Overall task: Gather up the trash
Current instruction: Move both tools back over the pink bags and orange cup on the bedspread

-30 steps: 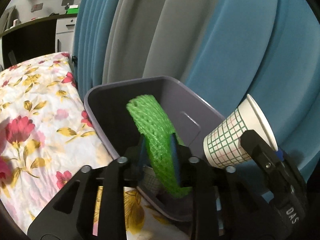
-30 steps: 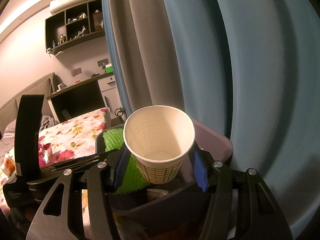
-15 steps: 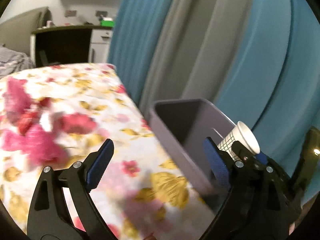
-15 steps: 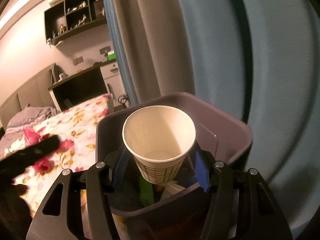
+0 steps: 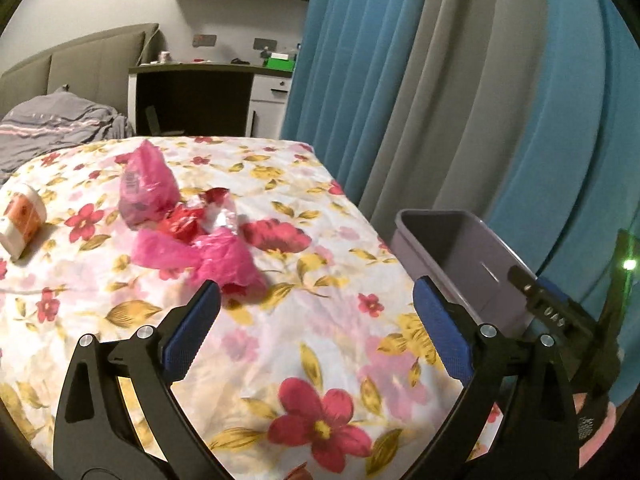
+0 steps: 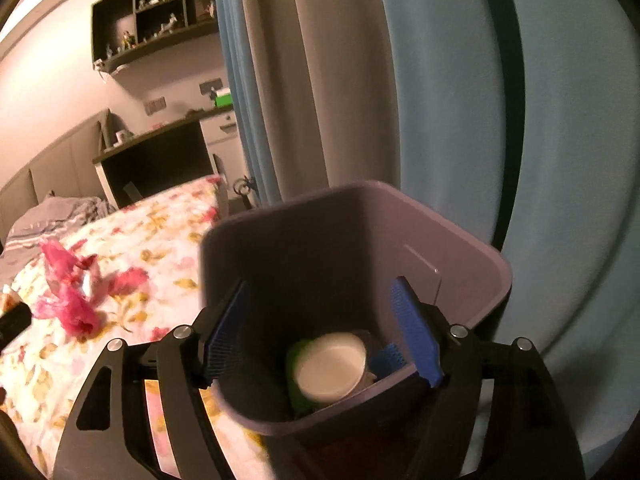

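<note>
A purple bin (image 6: 460, 280) stands at the bed's right edge; it also shows in the left wrist view (image 5: 472, 256). A white paper cup (image 6: 330, 370) lies inside on green foam netting (image 6: 296, 364). My right gripper (image 6: 324, 332) is open over the bin. My left gripper (image 5: 316, 328) is open and empty above the floral bedspread (image 5: 280, 320). Pink plastic bags (image 5: 192, 240) with a red wrapper (image 5: 188, 216) lie on the bed ahead of it; they also show in the right wrist view (image 6: 68, 296). A small orange-and-white cup (image 5: 20, 216) lies at far left.
Blue and grey curtains (image 5: 440, 100) hang right behind the bin. A grey blanket (image 5: 48, 128) lies at the bed's far end before a dark desk (image 5: 192, 100). My right gripper's body (image 5: 560, 320) shows beside the bin.
My left gripper let the green netting go into the bin and swung left over the bed. My right gripper opened and the paper cup fell into the bin.
</note>
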